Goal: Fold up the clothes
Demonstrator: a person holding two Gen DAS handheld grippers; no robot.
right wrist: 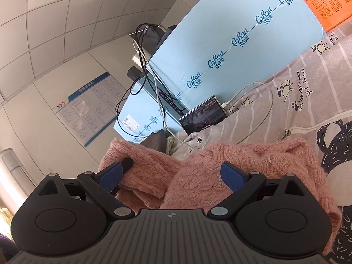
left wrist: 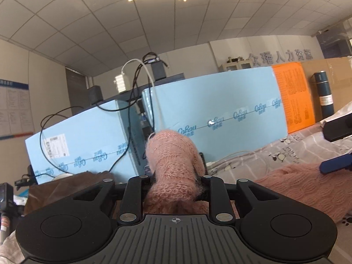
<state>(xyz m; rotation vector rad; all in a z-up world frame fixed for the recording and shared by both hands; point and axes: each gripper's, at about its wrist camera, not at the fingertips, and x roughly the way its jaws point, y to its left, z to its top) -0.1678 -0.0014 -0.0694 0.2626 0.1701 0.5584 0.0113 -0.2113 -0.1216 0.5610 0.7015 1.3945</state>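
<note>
Nearest the left wrist camera, the left tool (left wrist: 175,176) pinches a bunched fold of a fuzzy pink knitted sweater (left wrist: 173,165). The knit fills the narrow gap between the two black arms and stands up in a thick hump above them. The tool points about level, toward pale blue foam boards (left wrist: 220,105) printed with a repeated logo, which stand along the far edge of a bed.

In the right wrist view, the right tool (right wrist: 173,172) stands wide, its blue pads (right wrist: 231,175) apart on either side of the rest of the sweater, pressing nothing. The sweater lies rumpled on a grey cartoon-print bedsheet (right wrist: 308,72), just in front of this tool. A phone (right wrist: 203,114) with a lit screen and a white cable (right wrist: 259,92) rest on the sheet beyond it, near the boards.

The step appears to be lifting one part of the sweater to fold it over. To do it well, the left tool should probably carry its fold across slowly, while the right tool closes on or pins the body so the knit does not drag. The loose yarn may stretch or snag on the pads.
</note>
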